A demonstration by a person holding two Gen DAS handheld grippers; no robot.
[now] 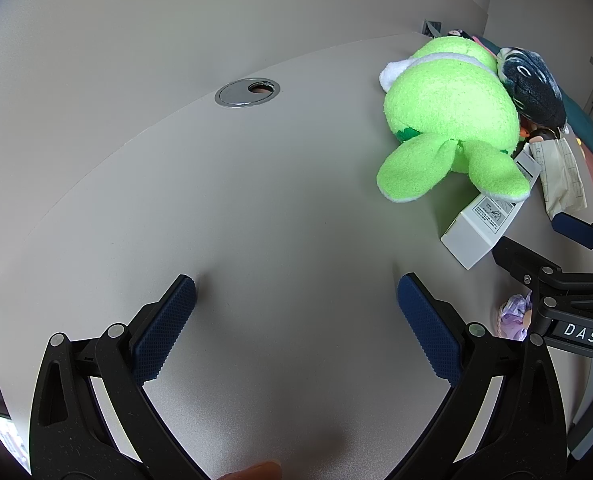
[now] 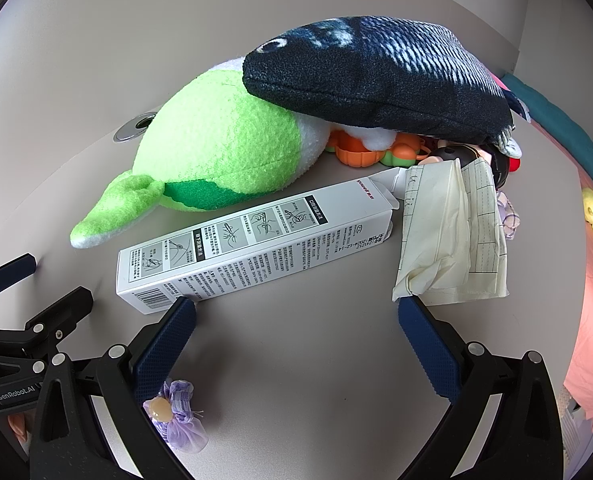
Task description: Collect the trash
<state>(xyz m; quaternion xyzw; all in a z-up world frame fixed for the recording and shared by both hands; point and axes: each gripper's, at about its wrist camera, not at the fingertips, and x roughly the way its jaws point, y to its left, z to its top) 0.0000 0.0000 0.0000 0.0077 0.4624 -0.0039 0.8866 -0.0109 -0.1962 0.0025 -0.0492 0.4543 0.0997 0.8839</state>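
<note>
A long white printed carton (image 2: 256, 244) lies on the grey table (image 2: 296, 360), one end flap open; it also shows in the left wrist view (image 1: 484, 224). A crumpled lined paper (image 2: 452, 236) lies to its right, seen also in the left wrist view (image 1: 562, 176). My right gripper (image 2: 296, 308) is open and empty, its left fingertip just at the carton's near end, its right fingertip at the paper's lower edge. My left gripper (image 1: 296, 292) is open and empty over bare table, left of the carton. The right gripper (image 1: 556, 248) shows at the left view's right edge.
A green plush toy (image 2: 216, 160) and a dark fish plush (image 2: 376, 80) lie behind the carton. Small orange toys (image 2: 360, 152), a doll head (image 2: 452, 156) and a purple fabric flower (image 2: 180, 416) lie around. A metal cable grommet (image 1: 246, 92) sits in the table.
</note>
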